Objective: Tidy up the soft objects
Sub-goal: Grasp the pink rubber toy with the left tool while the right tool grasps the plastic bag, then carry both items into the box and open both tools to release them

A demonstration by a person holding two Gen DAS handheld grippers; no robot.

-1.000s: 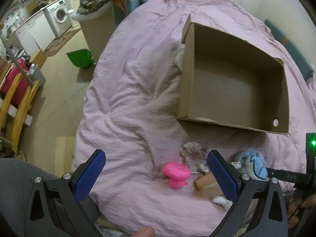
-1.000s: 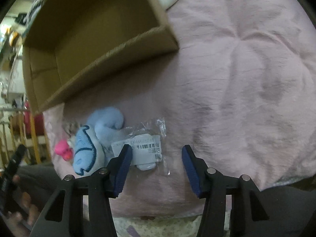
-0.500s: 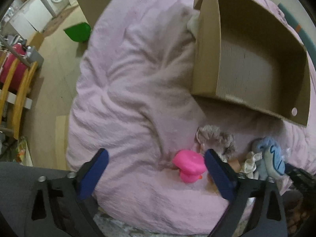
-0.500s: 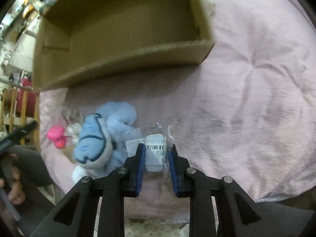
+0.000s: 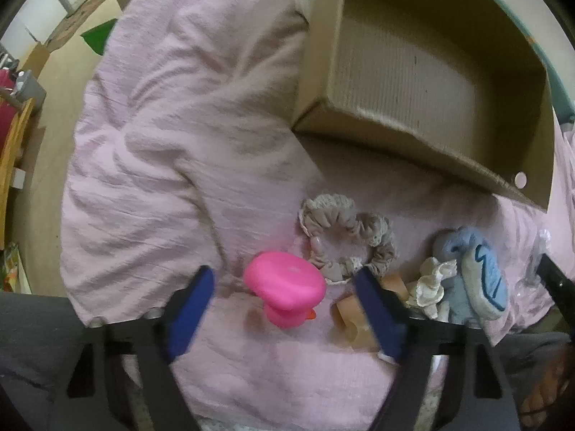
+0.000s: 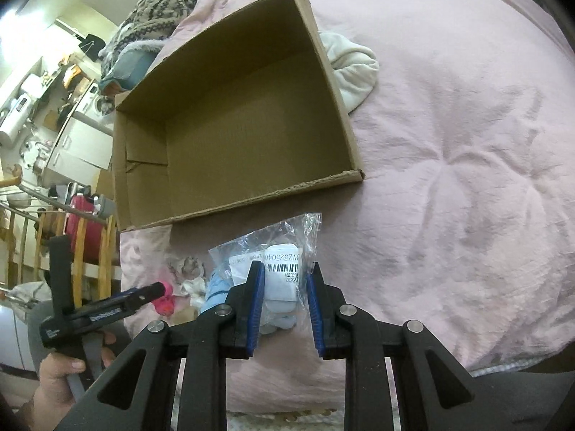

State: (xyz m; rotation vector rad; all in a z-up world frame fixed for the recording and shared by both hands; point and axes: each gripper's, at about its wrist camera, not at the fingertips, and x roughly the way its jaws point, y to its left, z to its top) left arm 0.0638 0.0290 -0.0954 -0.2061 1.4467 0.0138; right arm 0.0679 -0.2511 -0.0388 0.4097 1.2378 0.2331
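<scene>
Our right tongs [image 6: 284,300] are clenched on a clear plastic packet [image 6: 278,262] with a barcode label, its top corner sticking up toward 12 o'clock between the blue pads [image 6: 256,309]. Whether the packet is lifted off the pink bedspread [image 6: 449,143] or touches it, we cannot tell. Just at 12 o'clock of the packet lies the cardboard box [image 6: 230,129], open side up, with a white cloth [image 6: 354,68] against its wall at 2 o'clock.

Our left tongs [image 5: 287,309] are released, spread wide on either side of a pink rubber toy [image 5: 284,287] that rests on the bedspread [image 5: 172,136]. At 1 o'clock of the toy, just beside it, we see a beige frilly scrunchie [image 5: 345,230]. At 3 o'clock, near the right pad [image 5: 377,309], lie a tan ring-shaped item [image 5: 350,318], a cream ruffled piece [image 5: 433,280] touching it, and a blue plush toy [image 5: 474,273] beside that. The box [image 5: 413,54] fills the left view from 12 to 2 o'clock, well apart from the pink toy.
</scene>
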